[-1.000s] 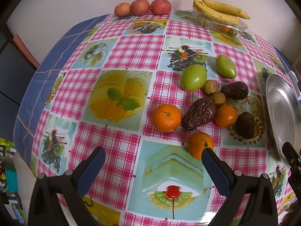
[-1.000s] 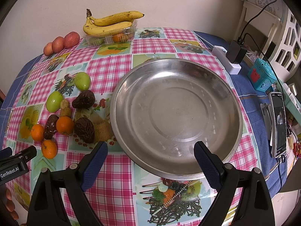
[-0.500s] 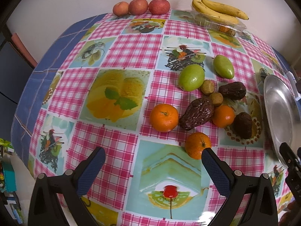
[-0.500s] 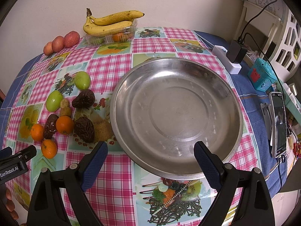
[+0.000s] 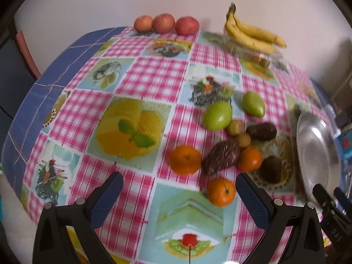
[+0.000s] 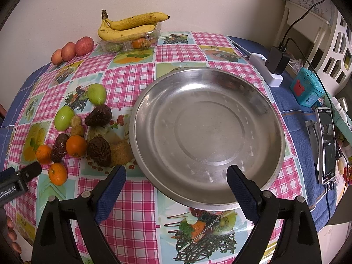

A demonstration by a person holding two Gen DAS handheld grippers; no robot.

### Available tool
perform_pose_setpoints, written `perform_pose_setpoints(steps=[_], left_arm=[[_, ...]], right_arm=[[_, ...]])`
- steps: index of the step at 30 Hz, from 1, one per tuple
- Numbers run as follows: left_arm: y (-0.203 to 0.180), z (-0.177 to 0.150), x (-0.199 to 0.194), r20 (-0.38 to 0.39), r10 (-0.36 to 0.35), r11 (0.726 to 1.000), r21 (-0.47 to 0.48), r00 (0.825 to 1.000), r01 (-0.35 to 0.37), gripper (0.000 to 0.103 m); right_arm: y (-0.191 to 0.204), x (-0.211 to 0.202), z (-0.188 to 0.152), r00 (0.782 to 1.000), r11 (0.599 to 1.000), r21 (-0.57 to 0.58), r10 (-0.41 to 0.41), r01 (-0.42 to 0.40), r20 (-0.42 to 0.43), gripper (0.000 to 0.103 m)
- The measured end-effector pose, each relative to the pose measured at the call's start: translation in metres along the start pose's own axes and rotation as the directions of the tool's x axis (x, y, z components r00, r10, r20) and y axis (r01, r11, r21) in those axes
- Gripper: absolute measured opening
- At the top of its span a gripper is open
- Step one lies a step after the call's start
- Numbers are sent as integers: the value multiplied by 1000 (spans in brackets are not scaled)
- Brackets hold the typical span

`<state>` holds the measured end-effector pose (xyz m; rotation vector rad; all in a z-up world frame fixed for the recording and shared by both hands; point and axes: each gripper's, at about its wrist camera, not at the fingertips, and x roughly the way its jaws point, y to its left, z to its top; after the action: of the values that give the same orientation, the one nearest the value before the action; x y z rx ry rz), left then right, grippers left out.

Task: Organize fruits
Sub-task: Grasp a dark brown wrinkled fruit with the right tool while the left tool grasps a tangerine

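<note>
A cluster of fruit lies on the checked tablecloth: three oranges, the nearest one [image 5: 220,191] just ahead of my left gripper [image 5: 179,194], two green fruits [image 5: 217,115], three dark wrinkled fruits [image 5: 221,155] and two small brown ones. The left gripper is open and empty, hovering short of the cluster. The empty steel plate [image 6: 154,101] lies right of the fruit and also shows in the left wrist view [image 5: 316,149]. My right gripper [image 6: 176,186] is open and empty over the plate's near rim.
Three apples [image 5: 164,23] and a banana bunch [image 6: 129,25] on a clear plastic tray stand at the back by the wall. A power strip with charger [image 6: 272,68], a teal toy [image 6: 307,87] and a phone [image 6: 326,145] lie right of the plate.
My left gripper has moved forward and tilted, so the fruit cluster sits closer and lower in its view, with motion blur. The right gripper has not moved.
</note>
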<state>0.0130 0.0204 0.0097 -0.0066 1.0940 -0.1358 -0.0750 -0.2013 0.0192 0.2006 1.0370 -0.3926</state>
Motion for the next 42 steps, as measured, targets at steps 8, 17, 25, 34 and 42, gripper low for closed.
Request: perform_pose_setpoints(steps=[8, 17, 25, 34, 42], left_arm=[[16, 13, -7, 110, 42, 997, -65, 993, -35, 103], [21, 22, -7, 90, -91, 991, -94, 992, 100, 103], [32, 28, 0, 75, -116, 975, -181, 990, 128, 101], [34, 13, 30, -98, -176, 960, -237, 980, 149, 86], [24, 9, 34, -142, -205, 960, -224, 968, 170, 82]], right_arm=[[15, -4, 9, 991, 993, -4, 114, -114, 76, 93], [39, 3, 27, 963, 964, -26, 265, -264, 48, 93], [55, 12, 35, 953, 952, -61, 301, -299, 24, 73], [72, 45, 31, 950, 947, -95, 299, -308, -93, 50], [71, 66, 24, 933, 941, -58, 320, -333, -165, 40]])
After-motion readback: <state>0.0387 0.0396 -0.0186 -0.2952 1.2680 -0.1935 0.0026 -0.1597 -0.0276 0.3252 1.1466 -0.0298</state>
